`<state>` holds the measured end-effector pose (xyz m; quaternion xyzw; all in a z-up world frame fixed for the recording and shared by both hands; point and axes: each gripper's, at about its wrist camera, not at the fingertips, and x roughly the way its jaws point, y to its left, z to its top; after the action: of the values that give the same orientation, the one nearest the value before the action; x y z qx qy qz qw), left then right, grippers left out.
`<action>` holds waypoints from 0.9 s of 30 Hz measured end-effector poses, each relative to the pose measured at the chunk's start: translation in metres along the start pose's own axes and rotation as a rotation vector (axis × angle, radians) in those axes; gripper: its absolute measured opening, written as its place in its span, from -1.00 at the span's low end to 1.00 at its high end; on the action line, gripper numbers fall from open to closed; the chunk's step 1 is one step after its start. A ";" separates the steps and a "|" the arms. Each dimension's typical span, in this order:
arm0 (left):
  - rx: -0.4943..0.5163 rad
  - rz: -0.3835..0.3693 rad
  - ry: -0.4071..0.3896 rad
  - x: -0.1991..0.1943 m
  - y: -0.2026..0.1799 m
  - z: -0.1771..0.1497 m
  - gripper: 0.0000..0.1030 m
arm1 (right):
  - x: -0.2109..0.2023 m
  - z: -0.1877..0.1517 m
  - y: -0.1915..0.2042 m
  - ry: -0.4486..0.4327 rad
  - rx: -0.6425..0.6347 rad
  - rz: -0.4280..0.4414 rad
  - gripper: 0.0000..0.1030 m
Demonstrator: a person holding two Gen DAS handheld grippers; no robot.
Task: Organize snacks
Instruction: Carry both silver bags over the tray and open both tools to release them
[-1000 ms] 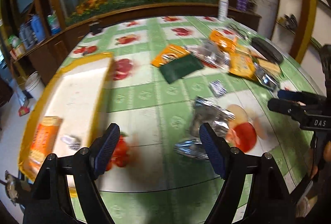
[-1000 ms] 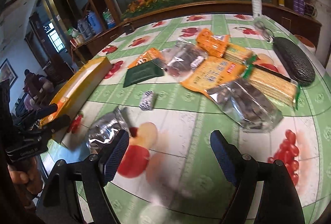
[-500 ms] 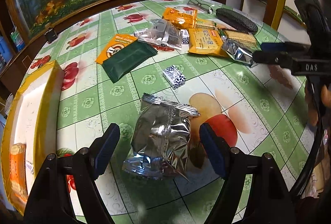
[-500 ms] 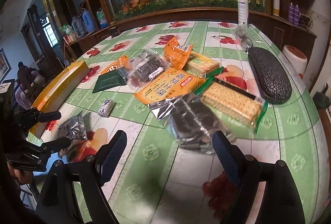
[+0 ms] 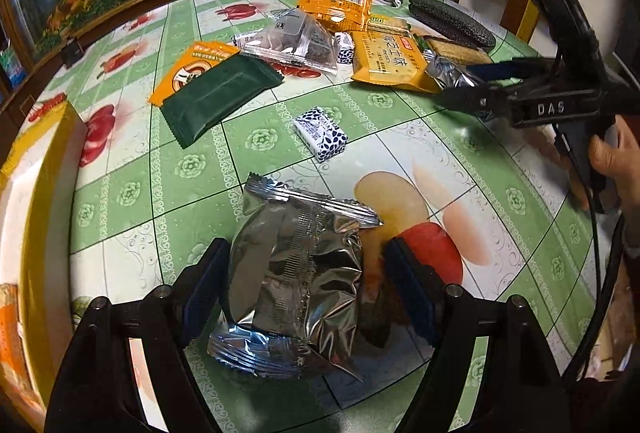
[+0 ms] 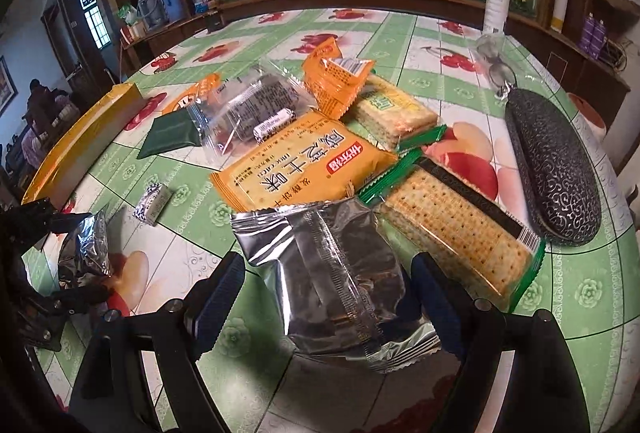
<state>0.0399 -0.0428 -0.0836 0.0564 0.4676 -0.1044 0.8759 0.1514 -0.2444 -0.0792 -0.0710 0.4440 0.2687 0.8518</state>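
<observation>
Now both my claws straddle foil packets, my left claw [image 5: 304,297] wide open around one silver packet [image 5: 296,273], my right claw [image 6: 328,297] gaping around another packet [image 6: 340,281]; next I squeeze, then lift toward the yellow tray [image 5: 44,169].

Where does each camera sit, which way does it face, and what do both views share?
Left wrist: on the left gripper, looking along its fingers at a silver packet; right gripper and hand show.
Right wrist: on the right gripper, facing another silver pouch; left gripper shows.
Shared: yellow cracker pack.
</observation>
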 end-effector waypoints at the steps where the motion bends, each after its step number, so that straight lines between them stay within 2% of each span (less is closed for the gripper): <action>1: 0.001 0.001 -0.001 0.000 0.000 0.000 0.53 | 0.001 -0.001 0.000 0.004 0.000 -0.004 0.69; 2: 0.003 0.003 -0.001 0.000 0.000 0.000 0.50 | 0.000 -0.001 0.001 0.000 -0.002 -0.007 0.68; 4: 0.002 0.004 -0.010 -0.003 0.000 -0.001 0.20 | 0.000 -0.002 0.001 0.000 0.008 -0.007 0.60; 5: 0.000 0.003 -0.012 -0.004 0.000 -0.001 0.18 | -0.001 -0.002 0.001 -0.001 0.012 -0.005 0.56; 7: -0.001 0.003 -0.013 -0.004 0.001 -0.002 0.14 | -0.003 -0.003 0.001 -0.005 0.021 -0.001 0.32; 9: -0.010 0.007 -0.014 -0.005 0.001 -0.002 0.13 | -0.006 -0.004 0.001 -0.010 0.048 0.024 0.20; 16: -0.064 0.072 -0.046 -0.019 0.006 -0.003 0.12 | -0.024 -0.010 0.010 -0.051 0.107 0.080 0.18; 27: -0.159 0.166 -0.149 -0.059 0.024 -0.004 0.13 | -0.052 -0.006 0.054 -0.103 0.050 0.127 0.17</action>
<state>0.0101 -0.0111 -0.0366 0.0172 0.4020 0.0020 0.9155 0.0951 -0.2208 -0.0352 -0.0073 0.4098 0.3141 0.8564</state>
